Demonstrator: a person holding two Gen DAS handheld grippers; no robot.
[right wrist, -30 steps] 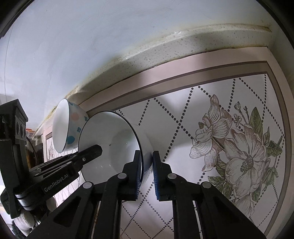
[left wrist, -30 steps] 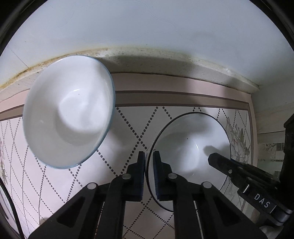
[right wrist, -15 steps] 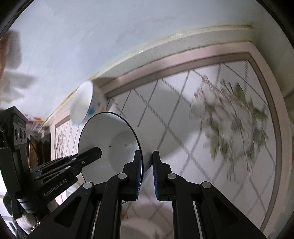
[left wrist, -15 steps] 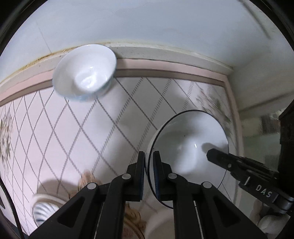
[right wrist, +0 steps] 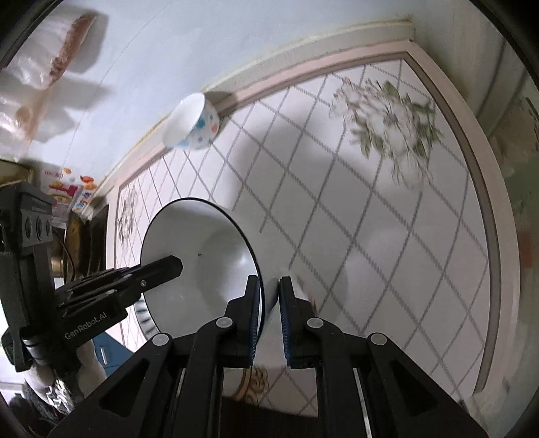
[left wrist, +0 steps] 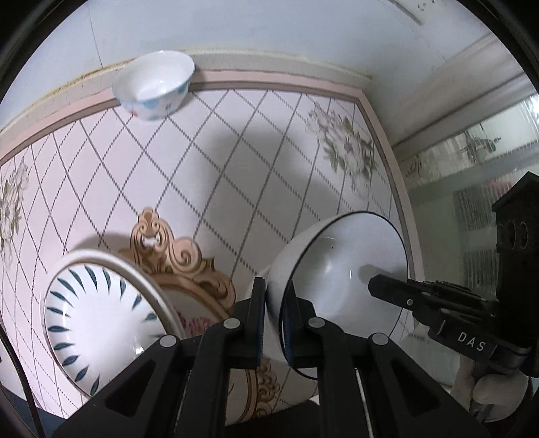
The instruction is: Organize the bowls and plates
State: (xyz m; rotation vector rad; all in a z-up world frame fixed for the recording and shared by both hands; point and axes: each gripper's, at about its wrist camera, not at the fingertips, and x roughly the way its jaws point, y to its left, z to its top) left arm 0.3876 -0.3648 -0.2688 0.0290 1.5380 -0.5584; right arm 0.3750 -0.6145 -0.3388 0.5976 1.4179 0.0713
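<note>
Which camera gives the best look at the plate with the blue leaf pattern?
The left wrist view: the blue-leaf plate shows nearly whole, lower left. The right wrist view catches only a sliver of it behind the left gripper and the black-rimmed bowl.

We see a pink tablecloth [left wrist: 235, 161] with a diamond grid and flower prints, a pale blue wall [left wrist: 269, 30], and colourful packets [right wrist: 67, 188].

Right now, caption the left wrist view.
Both grippers, left and right, clamp the black-rimmed bowl above the tablecloth.
</note>
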